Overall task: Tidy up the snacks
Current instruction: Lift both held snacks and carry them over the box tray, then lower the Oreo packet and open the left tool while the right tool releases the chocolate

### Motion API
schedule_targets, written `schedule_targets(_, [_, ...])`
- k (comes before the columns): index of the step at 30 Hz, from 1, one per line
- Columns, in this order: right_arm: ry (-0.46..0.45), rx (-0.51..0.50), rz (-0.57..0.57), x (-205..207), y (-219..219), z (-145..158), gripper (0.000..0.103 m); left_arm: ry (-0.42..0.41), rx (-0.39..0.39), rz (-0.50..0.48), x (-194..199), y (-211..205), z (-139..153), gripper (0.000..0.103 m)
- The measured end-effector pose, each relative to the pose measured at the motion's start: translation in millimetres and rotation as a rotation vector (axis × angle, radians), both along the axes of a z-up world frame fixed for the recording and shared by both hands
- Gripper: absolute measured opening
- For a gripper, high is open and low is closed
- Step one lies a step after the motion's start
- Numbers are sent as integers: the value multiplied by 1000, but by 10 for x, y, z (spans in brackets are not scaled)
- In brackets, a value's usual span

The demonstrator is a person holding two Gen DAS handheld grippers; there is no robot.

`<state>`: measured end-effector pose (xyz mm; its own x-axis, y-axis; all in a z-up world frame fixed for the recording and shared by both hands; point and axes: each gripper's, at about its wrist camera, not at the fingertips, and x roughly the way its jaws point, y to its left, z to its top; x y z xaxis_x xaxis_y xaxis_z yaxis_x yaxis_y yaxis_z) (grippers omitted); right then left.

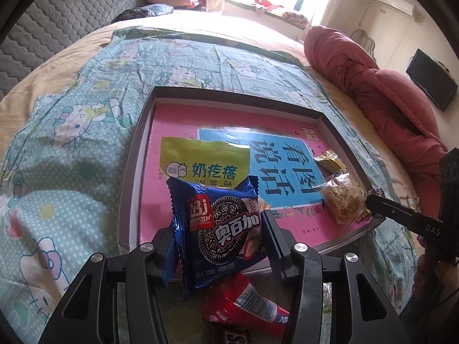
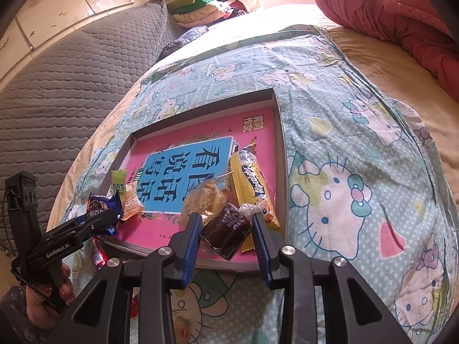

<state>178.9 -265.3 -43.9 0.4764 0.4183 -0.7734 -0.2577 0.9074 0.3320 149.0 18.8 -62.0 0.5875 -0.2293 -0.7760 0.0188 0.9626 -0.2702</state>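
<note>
Covering the bed: a teal cartoon-cat sheet [image 2: 344, 149] spread over a tan bedspread [image 2: 387, 66]
Headboard side: grey quilted padding [image 2: 57, 86], with folded clothes [image 2: 198, 5] stacked near the window end
Far side: a red quilt [image 1: 373, 86] bunched along the mattress edge; wall screen [image 1: 433, 78] beyond it
Tray: shallow grey box tray [image 1: 137, 154] lying flat on the sheet, its floor lined with a pink book cover [image 1: 183, 120]
Tray contents: green-yellow milk-snack pouch [image 1: 200, 157] on the left part, clear-wrapped cake [image 1: 341, 197] and yellow bar wrapper [image 2: 252, 177] along the right wall
Left gripper [image 1: 221, 246]: jaws closed narrowly on the blue cookie packet [image 1: 221, 218], held over the tray's near edge
Right gripper [image 2: 226, 229]: jaws partly open, pressing on either side of a dark brown wrapped snack [image 2: 229, 229] just inside the tray's near rim
Outside the tray: red packet [image 1: 243, 301] on the sheet just before the near rim, beneath the left gripper
Open room: bare sheet lies left and beyond the tray; the tray's middle and far corners hold no snacks
Edges: tray walls are low; the right wall has snacks against it
</note>
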Motion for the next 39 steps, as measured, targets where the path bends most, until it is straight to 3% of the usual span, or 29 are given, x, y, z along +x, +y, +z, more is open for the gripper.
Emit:
schedule_targets(33, [30, -26, 39, -2, 133, -66, 36, 8, 6, -11, 11, -42, -14, 54])
schedule_targets(39, [40, -13, 35, 9, 120, -62, 36, 24, -2, -5, 27, -15, -21, 59])
